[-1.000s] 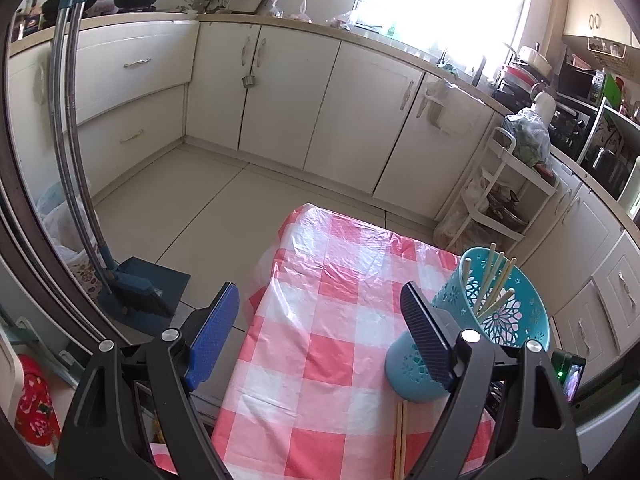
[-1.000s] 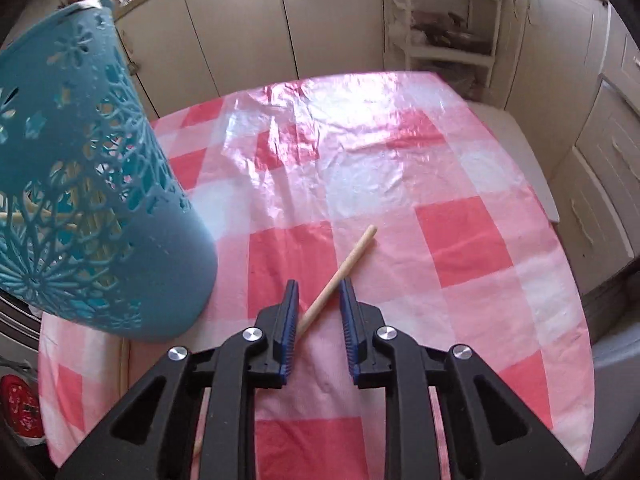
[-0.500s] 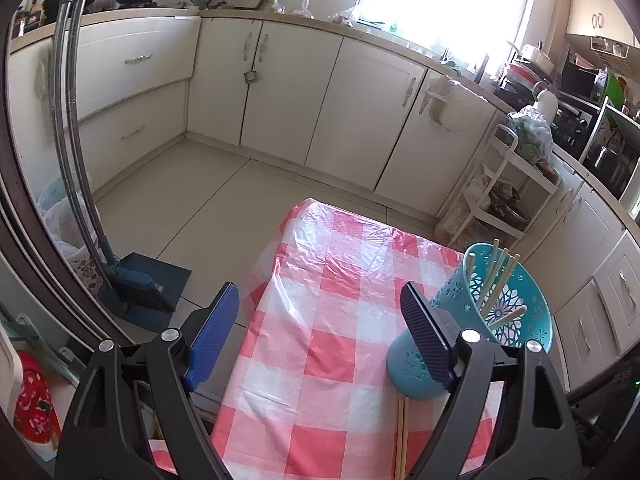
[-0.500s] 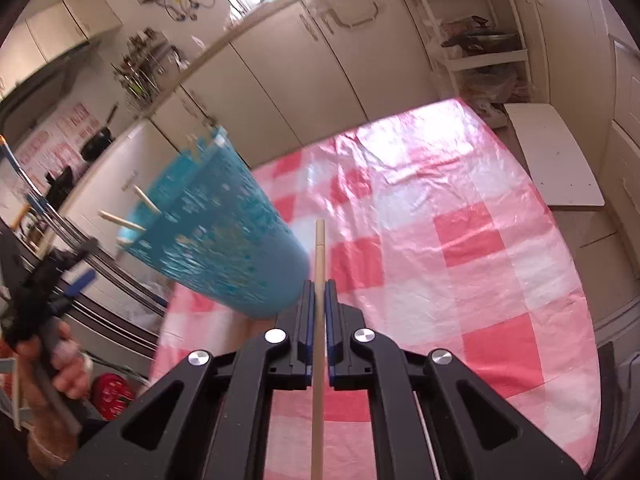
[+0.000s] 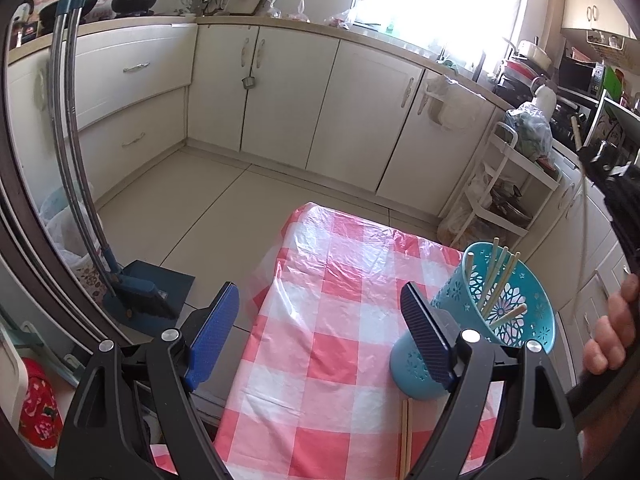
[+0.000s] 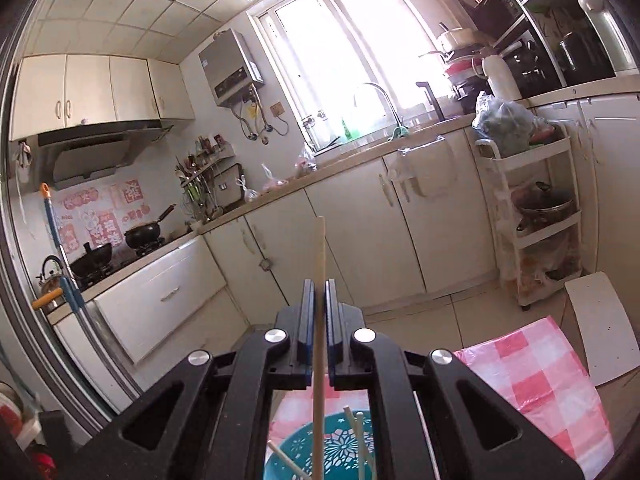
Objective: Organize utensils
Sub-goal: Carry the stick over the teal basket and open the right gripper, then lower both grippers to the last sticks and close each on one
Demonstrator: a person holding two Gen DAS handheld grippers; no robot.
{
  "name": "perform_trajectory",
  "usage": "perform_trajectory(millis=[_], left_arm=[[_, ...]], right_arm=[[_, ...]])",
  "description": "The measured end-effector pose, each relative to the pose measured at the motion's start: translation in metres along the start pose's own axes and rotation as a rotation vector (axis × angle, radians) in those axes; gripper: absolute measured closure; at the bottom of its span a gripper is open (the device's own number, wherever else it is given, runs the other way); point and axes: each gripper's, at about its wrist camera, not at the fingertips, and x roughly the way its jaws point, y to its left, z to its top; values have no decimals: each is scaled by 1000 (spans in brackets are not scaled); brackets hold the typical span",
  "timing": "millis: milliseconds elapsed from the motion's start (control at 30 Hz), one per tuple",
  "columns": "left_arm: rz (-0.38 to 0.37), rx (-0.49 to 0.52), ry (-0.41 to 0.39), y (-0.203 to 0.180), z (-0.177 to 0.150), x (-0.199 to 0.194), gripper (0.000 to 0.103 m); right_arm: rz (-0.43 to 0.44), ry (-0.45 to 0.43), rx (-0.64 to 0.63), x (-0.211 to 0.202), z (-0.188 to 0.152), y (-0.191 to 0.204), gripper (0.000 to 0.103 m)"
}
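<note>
A teal openwork holder [image 5: 508, 304] stands on the pink checked table [image 5: 320, 360] with several wooden chopsticks [image 5: 500, 276] upright in it. Two more chopsticks [image 5: 406, 436] lie flat on the cloth in front of it. My left gripper [image 5: 320, 320] is open and holds nothing; its right finger is close to the holder's left side. My right gripper [image 6: 320, 284] is shut on a single chopstick [image 6: 320, 248] that runs lengthwise between its pads. It hangs high over the holder [image 6: 332, 448], whose rim shows below it. In the left wrist view the right gripper [image 5: 600, 168] sits at the upper right, held by a hand [image 5: 612, 332].
Cream kitchen cabinets [image 5: 360, 100] run along the far walls. A white shelf trolley [image 5: 504, 192] stands beyond the table's far right corner. A broom and dustpan [image 5: 140, 288] lean at the left on the tiled floor. A white stool [image 6: 600, 328] stands beside the table.
My right gripper shut on the chopstick that lay on the cloth, lifted it and tipped up until it hangs above the holder. The left gripper stayed where it was.
</note>
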Motion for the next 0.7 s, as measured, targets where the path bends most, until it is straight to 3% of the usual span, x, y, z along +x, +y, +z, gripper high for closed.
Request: perform_trajectory(millis=[133, 400, 467, 700], left_arm=[[-12, 2, -1, 0, 2, -1, 24], [-10, 7, 3, -2, 1, -1, 24], [-7, 1, 4, 1, 2, 0, 24], [-10, -21, 3, 9, 4, -2, 24]], right_arm=[[-54, 59, -48, 14, -28, -6, 97], [-35, 136, -132, -7, -62, -6, 93], [-26, 141, -142, -17, -66, -6, 87], [-16, 119, -148, -82, -75, -7, 83]])
